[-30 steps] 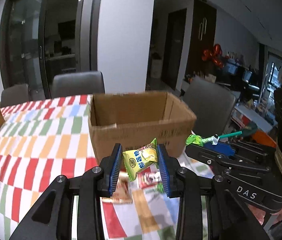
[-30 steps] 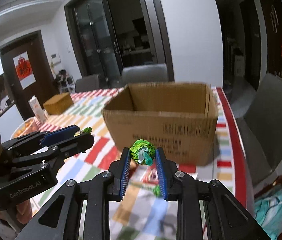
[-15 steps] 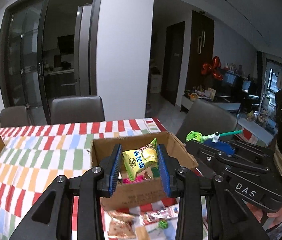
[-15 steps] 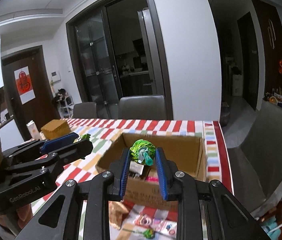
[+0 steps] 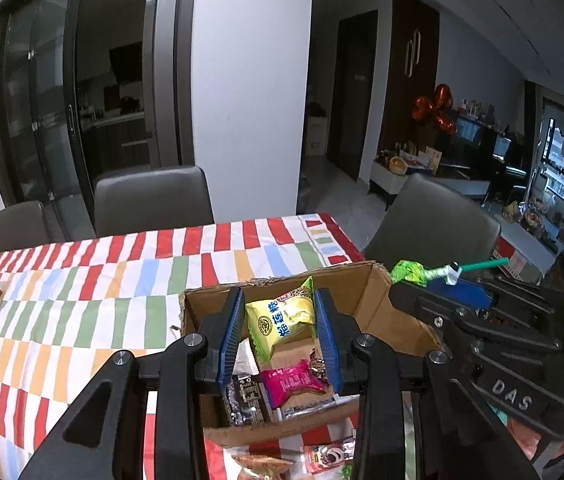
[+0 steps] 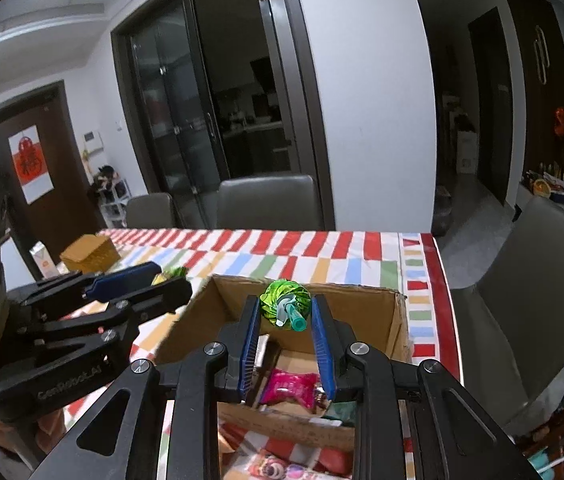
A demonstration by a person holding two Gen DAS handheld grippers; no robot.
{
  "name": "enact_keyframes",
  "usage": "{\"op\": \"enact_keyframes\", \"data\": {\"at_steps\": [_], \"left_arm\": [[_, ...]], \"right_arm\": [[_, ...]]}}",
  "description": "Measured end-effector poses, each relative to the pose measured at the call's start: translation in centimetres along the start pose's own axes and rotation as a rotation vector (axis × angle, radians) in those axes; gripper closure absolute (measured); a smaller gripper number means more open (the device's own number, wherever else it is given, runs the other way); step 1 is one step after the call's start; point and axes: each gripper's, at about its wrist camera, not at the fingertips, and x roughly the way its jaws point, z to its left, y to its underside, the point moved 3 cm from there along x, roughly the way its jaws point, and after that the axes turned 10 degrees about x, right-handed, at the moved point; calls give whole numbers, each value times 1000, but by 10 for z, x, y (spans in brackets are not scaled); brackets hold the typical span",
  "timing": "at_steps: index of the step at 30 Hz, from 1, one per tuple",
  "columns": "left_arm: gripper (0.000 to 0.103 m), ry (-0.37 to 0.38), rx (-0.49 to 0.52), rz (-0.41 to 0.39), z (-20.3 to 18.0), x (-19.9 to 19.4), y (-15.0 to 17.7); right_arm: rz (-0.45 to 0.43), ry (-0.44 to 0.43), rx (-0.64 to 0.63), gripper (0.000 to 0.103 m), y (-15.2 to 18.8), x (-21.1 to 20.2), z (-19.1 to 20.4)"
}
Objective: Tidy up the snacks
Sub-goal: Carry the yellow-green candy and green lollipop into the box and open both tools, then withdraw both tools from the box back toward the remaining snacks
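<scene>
Now left tool (image 5: 277, 322) clamps yellow snack packet (image 5: 279, 322); right tool (image 6: 286, 320) clamps green-wrapped lollipop (image 6: 286, 303).

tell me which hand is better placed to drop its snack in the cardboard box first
Left, narrowly. In its own view the left gripper holds the yellow packet over the middle of the cardboard box. The right gripper holds its green lollipop nearer the far wall.

Grey dining chairs (image 5: 153, 200) are standing behind a table wearing a striped, multicoloured tablecloth (image 5: 81, 300). A woven basket (image 6: 90, 255) is sitting near the table's far corner, while red foil balloons (image 5: 434, 108) are hanging beside dark doors (image 5: 414, 92).
</scene>
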Motion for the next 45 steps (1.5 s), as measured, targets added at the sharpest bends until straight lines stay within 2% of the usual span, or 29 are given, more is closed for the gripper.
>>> {"op": "enact_keyframes", "data": {"at_steps": [5,7,8,10,19,28,37,45], "left_arm": [[63,-10,-13,41,4,19,-4],[54,-34,-15,61,6,21,-4],[52,-35,-15,61,6,19,-2],[44,-48,-20,60,8,16,1],[36,-116,1,41,5,-28,23],[33,-144,9,34,-6,-67,52],[31,-149,13,64,-18,-77,87],[30,-138,-6,120,-23,-72,126]], "right_arm": [[26,24,-5,76,1,14,-5],[27,33,-5,75,-1,17,-5],[28,37,1,72,-2,17,-5],[19,48,28,54,-3,15,-8],[-14,74,-10,54,14,-11,-2],[9,33,-33,54,45,-37,12],[35,29,-49,54,81,-49,15],[121,36,-29,54,119,-42,6]]}}
